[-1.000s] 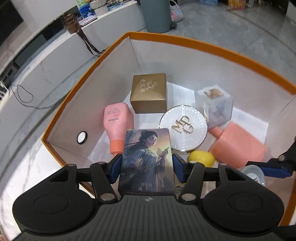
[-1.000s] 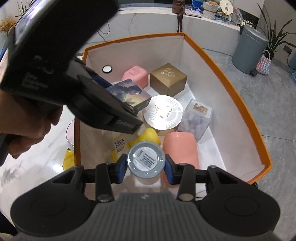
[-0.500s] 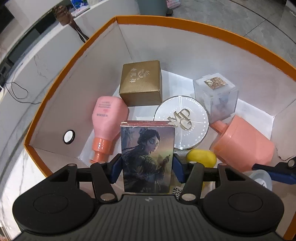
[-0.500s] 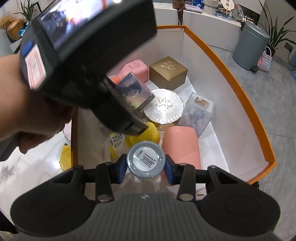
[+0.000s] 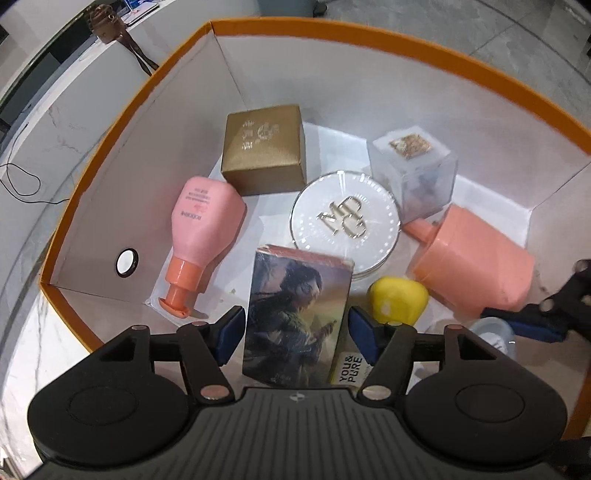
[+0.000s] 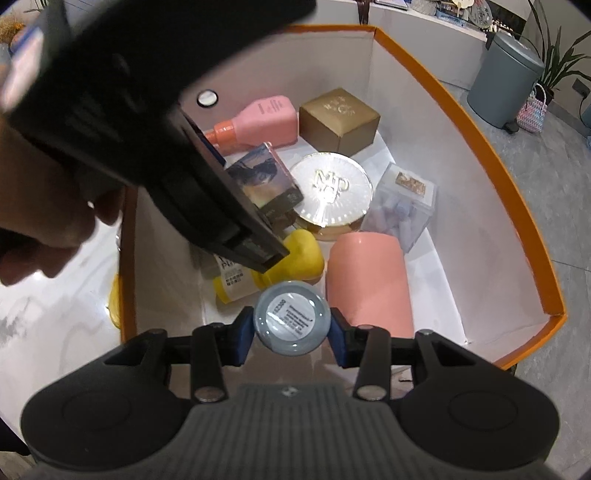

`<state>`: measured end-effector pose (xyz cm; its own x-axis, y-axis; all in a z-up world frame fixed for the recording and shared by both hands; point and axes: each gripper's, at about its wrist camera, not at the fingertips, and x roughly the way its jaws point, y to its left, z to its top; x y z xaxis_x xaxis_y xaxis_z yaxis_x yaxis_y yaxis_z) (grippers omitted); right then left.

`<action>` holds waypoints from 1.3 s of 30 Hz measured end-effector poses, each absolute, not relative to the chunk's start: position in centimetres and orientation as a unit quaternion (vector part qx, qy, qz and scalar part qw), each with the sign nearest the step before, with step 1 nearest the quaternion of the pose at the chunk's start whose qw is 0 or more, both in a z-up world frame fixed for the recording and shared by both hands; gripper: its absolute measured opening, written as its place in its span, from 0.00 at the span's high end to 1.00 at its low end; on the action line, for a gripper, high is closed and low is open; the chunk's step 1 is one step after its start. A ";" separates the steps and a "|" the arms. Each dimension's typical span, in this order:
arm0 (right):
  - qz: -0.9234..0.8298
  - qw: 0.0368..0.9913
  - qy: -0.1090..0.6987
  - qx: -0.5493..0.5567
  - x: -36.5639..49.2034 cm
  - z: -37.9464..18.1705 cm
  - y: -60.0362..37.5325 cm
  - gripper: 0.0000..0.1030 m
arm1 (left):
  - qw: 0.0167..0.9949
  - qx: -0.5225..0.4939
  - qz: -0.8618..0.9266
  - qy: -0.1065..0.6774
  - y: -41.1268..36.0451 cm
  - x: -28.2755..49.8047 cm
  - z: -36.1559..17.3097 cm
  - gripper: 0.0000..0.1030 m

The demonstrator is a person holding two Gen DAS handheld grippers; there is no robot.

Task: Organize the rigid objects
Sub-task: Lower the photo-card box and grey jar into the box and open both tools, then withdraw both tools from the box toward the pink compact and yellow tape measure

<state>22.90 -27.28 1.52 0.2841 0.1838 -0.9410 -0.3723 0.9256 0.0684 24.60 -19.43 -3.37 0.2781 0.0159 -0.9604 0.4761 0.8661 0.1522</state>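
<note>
Inside the orange-rimmed white carton (image 5: 332,31), my left gripper (image 5: 297,332) points down, its jaws opening. A flat box with a painted figure (image 5: 295,314) stands between its blue pads (image 5: 231,334), with a gap on each side. The box leans towards a round silver tin (image 5: 345,221). My right gripper (image 6: 291,328) is shut on a small round grey-blue jar (image 6: 291,323), held above the carton's near end beside a salmon bottle (image 6: 369,277). In the right wrist view the painted box (image 6: 264,179) shows under the left gripper's black body (image 6: 147,110).
The carton (image 6: 480,133) also holds a gold box (image 5: 264,147), a pink bottle (image 5: 203,221), a clear cube (image 5: 417,166) and a yellow bottle (image 5: 397,299). A hand (image 6: 44,240) holds the left gripper. A grey bin (image 6: 506,81) stands on the floor beyond.
The left gripper's pads have come off the painted box, which now stands lower in the carton and leans away. The right gripper still holds the jar in nearly the same place.
</note>
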 end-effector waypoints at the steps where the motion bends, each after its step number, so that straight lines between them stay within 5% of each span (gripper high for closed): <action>1: 0.173 0.796 0.574 -0.084 22.9 1.3 -27.3 0.58 | 0.773 0.207 -0.151 0.580 -19.4 24.6 -3.1 0.23; 6: 0.166 0.803 0.568 -0.074 23.2 1.7 -27.7 0.45 | 0.784 0.191 -0.160 0.568 -18.9 24.5 -1.6 0.21; 39: 0.163 0.854 0.491 -0.053 21.0 8.6 -26.7 0.45 | 0.861 0.053 -0.145 0.485 -7.6 19.8 6.0 0.20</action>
